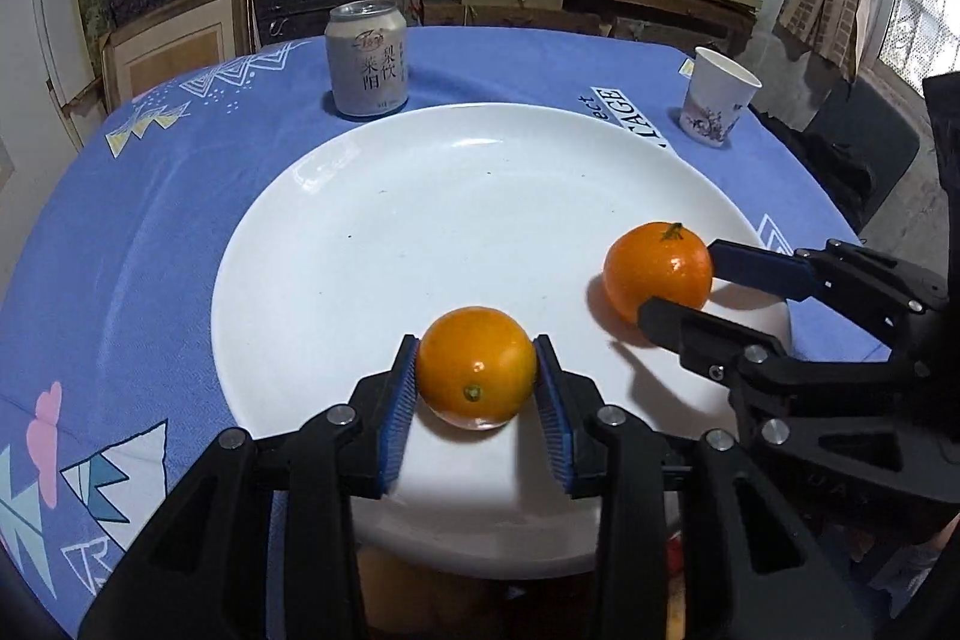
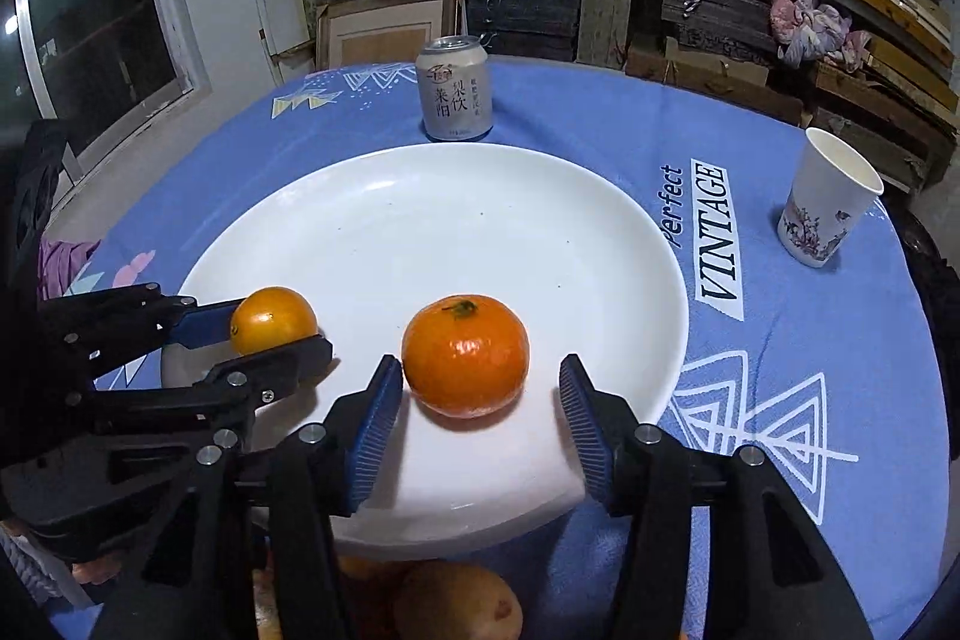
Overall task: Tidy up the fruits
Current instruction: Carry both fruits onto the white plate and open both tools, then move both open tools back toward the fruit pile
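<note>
Covering the worktop: blue printed cloth, white plate, shelves behind. Both grippers angled down over plate's near edge. L gripper fingers clamp small orange; R gripper fingers parted around mandarin, resting on plate.

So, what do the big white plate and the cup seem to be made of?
The round white plate looks like glazed ceramic: glossy, with bright reflections on its rim. The white flower-printed cup looks like paper: matte, thin wall, rolled lip. I cannot confirm either.

two oranges side by side on plate, can behind, cup right
</note>
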`<state>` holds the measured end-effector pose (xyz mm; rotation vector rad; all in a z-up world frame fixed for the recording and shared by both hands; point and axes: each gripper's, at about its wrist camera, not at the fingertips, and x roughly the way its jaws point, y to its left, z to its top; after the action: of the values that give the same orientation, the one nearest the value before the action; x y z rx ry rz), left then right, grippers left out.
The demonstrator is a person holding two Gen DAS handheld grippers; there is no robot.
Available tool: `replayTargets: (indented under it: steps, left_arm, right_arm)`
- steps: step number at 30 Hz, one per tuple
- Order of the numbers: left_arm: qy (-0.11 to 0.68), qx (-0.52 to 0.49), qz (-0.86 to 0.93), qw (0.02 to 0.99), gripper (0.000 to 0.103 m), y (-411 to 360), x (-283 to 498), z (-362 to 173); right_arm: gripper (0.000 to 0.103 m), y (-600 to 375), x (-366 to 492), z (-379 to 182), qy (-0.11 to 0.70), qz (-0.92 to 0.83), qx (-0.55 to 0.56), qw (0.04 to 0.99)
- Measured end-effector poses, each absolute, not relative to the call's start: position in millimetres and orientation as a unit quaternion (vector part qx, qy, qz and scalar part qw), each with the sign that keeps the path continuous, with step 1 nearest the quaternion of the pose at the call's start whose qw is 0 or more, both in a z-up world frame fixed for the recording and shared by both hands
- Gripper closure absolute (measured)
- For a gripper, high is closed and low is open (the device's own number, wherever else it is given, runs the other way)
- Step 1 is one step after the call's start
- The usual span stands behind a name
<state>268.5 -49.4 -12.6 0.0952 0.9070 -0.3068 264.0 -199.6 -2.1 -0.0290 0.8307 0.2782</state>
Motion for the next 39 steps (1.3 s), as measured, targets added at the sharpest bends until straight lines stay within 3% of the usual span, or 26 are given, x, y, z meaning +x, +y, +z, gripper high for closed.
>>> replayTargets:
  steps: [3, 5, 6, 8, 22, 39]
  left_arm:
    - [0.428, 0.05, -0.14, 0.891, 0.064, -48, 267, -10]
    - [0.412, 0.048, -0.135, 0.9, 0.053, -46, 264, -2]
    - [0.405, 0.048, -0.132, 0.903, 0.052, -45, 263, 3]
    - [0.391, 0.057, -0.117, 0.911, 0.046, -45, 264, 11]
    - [0.384, 0.09, -0.061, 0.917, 0.045, -75, 307, 8]
    - [0.369, 0.011, -0.059, 0.928, 0.045, -42, 300, 29]
  right_arm:
    - [0.043, -202, 260, 3, 0.383, 0.125, -0.011, 0.915]
    - [0.026, -206, 258, 10, 0.363, 0.118, 0.001, 0.924]
    - [0.025, -207, 257, 12, 0.357, 0.11, 0.0, 0.928]
    - [0.024, -207, 256, 18, 0.344, 0.097, -0.011, 0.934]
    - [0.02, -228, 247, 29, 0.317, 0.073, -0.011, 0.946]
    - [0.018, -233, 222, 39, 0.31, 0.08, -0.018, 0.947]
